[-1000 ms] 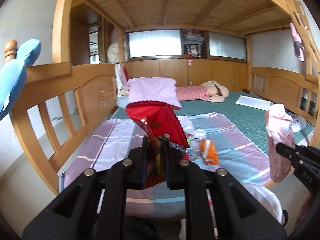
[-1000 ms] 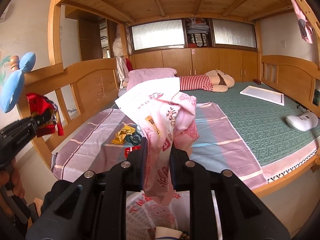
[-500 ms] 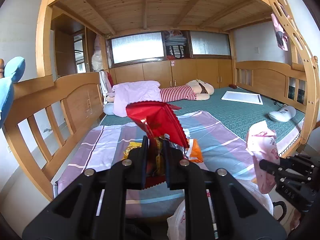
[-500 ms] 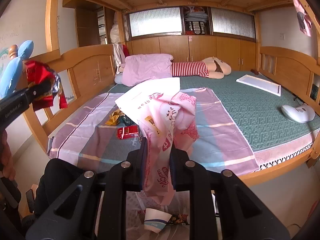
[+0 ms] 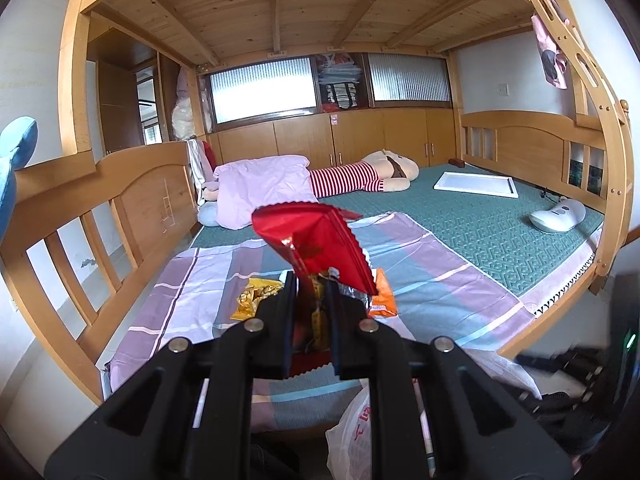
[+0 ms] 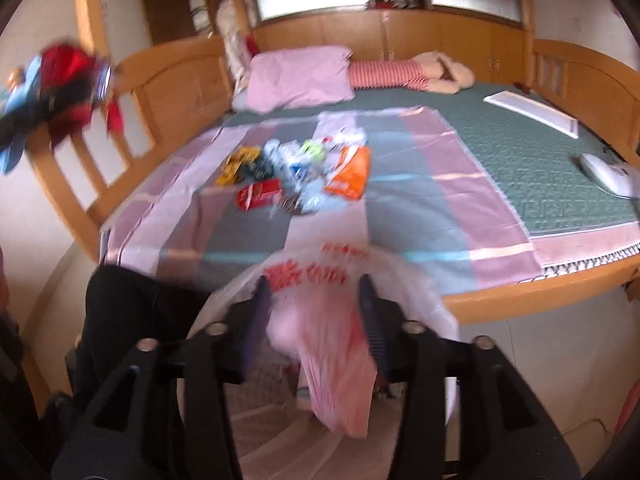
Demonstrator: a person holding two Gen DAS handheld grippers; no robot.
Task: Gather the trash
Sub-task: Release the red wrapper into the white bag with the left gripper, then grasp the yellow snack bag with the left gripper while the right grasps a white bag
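Meanwhile, left gripper [image 5: 311, 304] clamps red wrapper [image 5: 316, 240]; right gripper [image 6: 316, 312], jaws apart, straddles trash bag [image 6: 336, 344] at six o'clock.

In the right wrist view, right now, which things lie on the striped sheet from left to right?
yellow wrapper → red packet → clear crumpled plastic → orange packet. Farther right, off the striped sheet, on the green mat: white device.
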